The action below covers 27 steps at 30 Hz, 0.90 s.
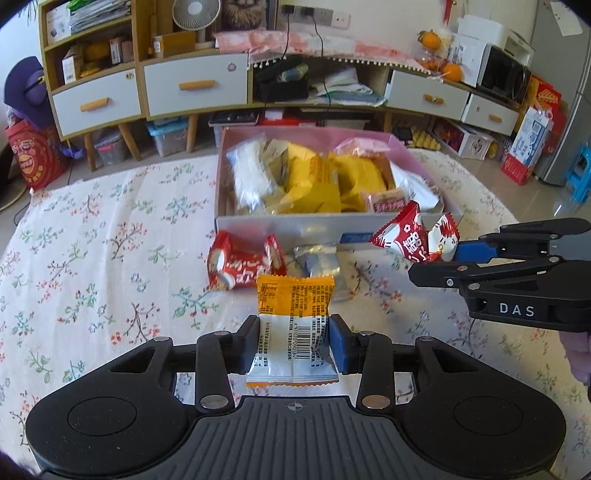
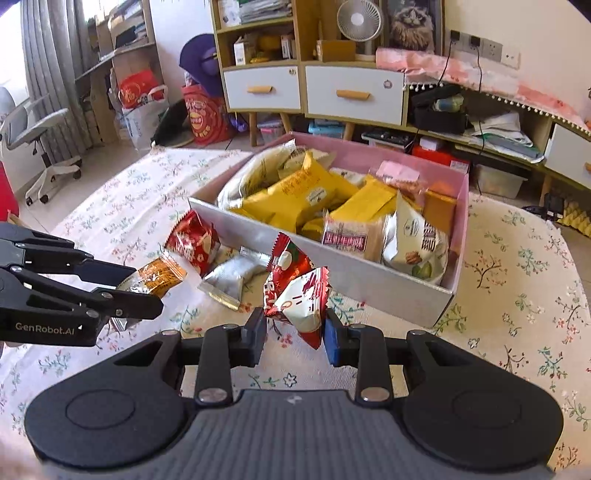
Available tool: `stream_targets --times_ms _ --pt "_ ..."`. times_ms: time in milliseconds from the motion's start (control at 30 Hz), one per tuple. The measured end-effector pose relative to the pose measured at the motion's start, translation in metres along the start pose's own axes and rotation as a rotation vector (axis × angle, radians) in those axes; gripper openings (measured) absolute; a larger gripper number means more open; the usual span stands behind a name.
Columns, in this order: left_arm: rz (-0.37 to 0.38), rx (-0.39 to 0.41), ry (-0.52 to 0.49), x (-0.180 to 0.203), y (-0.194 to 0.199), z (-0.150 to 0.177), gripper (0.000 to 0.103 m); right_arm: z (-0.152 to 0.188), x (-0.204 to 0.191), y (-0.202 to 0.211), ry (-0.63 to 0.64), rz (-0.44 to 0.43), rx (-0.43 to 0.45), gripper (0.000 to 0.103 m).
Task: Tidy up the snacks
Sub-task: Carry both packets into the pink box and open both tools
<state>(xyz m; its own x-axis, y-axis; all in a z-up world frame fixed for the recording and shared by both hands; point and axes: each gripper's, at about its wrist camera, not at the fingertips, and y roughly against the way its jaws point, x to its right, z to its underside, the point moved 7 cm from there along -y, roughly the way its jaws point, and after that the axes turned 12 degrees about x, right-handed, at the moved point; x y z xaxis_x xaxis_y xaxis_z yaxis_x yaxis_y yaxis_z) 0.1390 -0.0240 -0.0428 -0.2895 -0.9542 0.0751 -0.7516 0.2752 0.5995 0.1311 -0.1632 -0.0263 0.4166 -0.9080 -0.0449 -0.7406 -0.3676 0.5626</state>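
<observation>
- Orange-and-white foil snack packet with barcode (image 1: 293, 325) clamped between the left gripper (image 1: 293, 341) fingers (image 1: 338, 341), lifted off the counter, print side up; seen from the right wrist view as an orange packet (image 2: 157, 275) poking out of the black fingers at left.
- Red-and-white crinkled snack packet (image 2: 295, 291) pinched in the right gripper (image 2: 293, 334); fingers (image 2: 331, 338) closed on its lower end, packet upright and clear of the counter, just in front of the box's near wall.
- Same red packet (image 1: 415, 236) in the left wrist view, held at the right gripper's tip (image 1: 448, 258), near the box's right front corner.
- Open rectangular cardboard box with pink inner walls and pale grey outside (image 1: 280, 230) sits mid-counter, already loaded: yellow packets (image 1: 314, 184), clear white bag (image 1: 247, 173), cream nut-print pouch (image 2: 415, 243), pink-label wafer pack (image 2: 349, 240).
- Left on the counter, in front of the box's near wall: second red-and-white packet (image 1: 236, 264) and silver foil packet (image 1: 321, 260), touching each other.
- Counter covered by white floral-print cloth (image 1: 110, 258).
- Behind: wood-and-white drawer cabinet (image 1: 195, 86), small white desk fan (image 1: 195, 16), black microwave (image 1: 504, 75), oranges (image 1: 452, 72).
</observation>
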Motion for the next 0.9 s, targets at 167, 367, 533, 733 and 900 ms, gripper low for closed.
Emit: stream_targets --times_ms 167,367,533,733,900 --pt "0.01 0.036 -0.01 0.006 -0.002 -0.018 0.037 -0.012 0.005 0.0 -0.019 0.021 0.027 0.029" --pt "0.028 0.08 -0.023 0.018 -0.018 -0.051 0.037 -0.036 0.022 -0.001 -0.062 0.099 0.083 0.029" --pt "0.05 0.102 -0.049 0.031 -0.044 -0.082 0.037 -0.053 0.043 -0.008 -0.064 0.198 0.117 0.029" --pt "0.058 0.115 -0.08 0.041 -0.085 -0.11 0.037 -0.059 0.067 -0.027 -0.087 0.246 0.115 0.029" --pt "0.04 0.1 -0.089 0.042 -0.119 -0.122 0.038 -0.056 0.082 -0.04 -0.116 0.276 0.097 0.03"
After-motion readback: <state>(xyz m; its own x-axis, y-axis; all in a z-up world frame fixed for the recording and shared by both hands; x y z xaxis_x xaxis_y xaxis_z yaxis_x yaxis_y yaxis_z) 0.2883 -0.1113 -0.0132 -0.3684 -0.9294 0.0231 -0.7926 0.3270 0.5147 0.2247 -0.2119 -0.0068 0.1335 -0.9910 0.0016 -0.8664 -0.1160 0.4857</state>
